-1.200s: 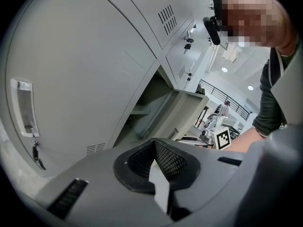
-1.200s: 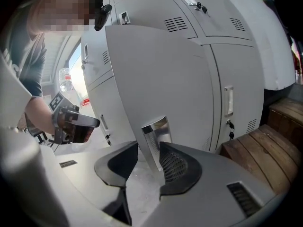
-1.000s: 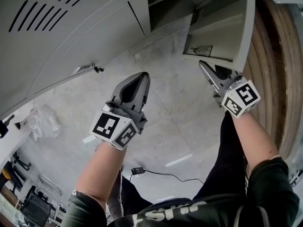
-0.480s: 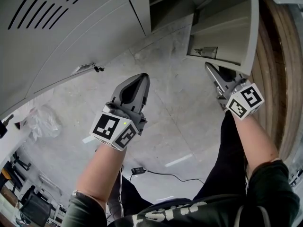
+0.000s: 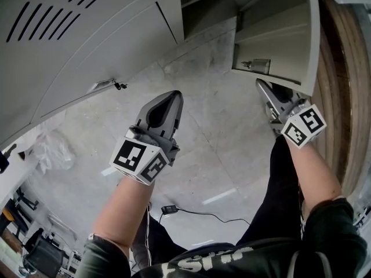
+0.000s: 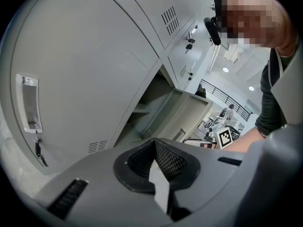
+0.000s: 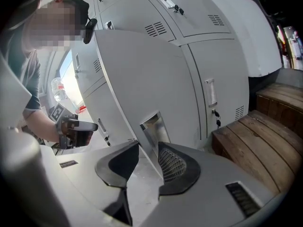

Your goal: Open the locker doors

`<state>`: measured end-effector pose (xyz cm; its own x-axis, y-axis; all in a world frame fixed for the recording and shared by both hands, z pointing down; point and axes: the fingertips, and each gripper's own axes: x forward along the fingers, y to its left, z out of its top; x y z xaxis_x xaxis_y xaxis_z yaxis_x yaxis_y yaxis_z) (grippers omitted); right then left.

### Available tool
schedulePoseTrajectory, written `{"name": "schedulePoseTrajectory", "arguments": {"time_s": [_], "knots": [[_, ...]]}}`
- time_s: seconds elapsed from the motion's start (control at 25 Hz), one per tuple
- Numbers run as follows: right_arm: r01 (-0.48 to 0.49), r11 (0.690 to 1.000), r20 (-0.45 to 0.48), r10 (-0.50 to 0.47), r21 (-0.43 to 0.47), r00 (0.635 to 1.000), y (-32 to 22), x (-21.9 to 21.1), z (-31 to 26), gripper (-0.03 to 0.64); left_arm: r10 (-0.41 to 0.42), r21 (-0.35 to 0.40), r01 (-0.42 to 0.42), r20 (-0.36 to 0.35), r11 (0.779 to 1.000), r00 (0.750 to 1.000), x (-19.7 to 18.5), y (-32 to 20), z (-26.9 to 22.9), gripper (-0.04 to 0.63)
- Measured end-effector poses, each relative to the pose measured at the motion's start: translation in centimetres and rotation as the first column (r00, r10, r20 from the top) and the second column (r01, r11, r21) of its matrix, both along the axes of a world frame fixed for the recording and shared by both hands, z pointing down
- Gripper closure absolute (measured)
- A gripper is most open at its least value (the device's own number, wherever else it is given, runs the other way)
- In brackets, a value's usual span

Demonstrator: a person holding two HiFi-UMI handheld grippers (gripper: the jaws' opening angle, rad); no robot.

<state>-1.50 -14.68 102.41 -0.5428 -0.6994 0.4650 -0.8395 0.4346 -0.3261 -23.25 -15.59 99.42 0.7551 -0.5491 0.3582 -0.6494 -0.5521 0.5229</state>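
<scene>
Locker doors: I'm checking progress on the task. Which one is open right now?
The lower door next to the wooden planks: it is swung out, baring its compartment. The other doors in view sit flush and shut.

Two grippers up: left gripper (image 5: 173, 92), right gripper (image 5: 260, 84). One open door (image 5: 278, 39) just past my right fingers (image 5: 265, 91). Two shut doors beyond my left fingers (image 5: 168, 106), vented door (image 5: 87, 16) and handled door (image 5: 110, 57), one key bunch (image 5: 120, 86).

We see soft, even light on the grey lockers (image 5: 87, 51), with only faint shadows on the floor (image 5: 220, 138). Both gripper views bend strongly and darken toward their edges. The far lamps (image 6: 226, 70) glare white.
</scene>
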Motion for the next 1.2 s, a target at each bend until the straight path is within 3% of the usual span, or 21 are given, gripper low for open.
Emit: {"name": "schedulePoseTrajectory", "arguments": {"time_s": [0.16,0.32,0.56,1.2], "knots": [[-0.016,1.0,-0.017,0.016,-0.006,1.0,0.7,1.8,0.0,0.473,0.001,-0.004,-0.001,0.0,1.0,1.0,-0.1,0.1,0.2,0.597],[-0.03,1.0,-0.059,0.03,0.001,0.998,1.8,4.6,-0.2,0.517,0.004,-0.009,-0.005,-0.004,1.0,1.0,0.2,0.2,0.3,0.597],[-0.015,1.0,-0.107,0.016,0.012,0.994,2.1,6.5,-0.2,0.518,0.015,-0.014,-0.015,-0.006,1.0,1.0,1.0,0.4,0.7,0.597],[-0.104,0.994,-0.2,0.106,0.021,0.974,2.3,11.2,-0.3,0.526,0.032,-0.011,-0.032,-0.002,0.999,1.0,1.4,0.8,0.8,0.597]]}}
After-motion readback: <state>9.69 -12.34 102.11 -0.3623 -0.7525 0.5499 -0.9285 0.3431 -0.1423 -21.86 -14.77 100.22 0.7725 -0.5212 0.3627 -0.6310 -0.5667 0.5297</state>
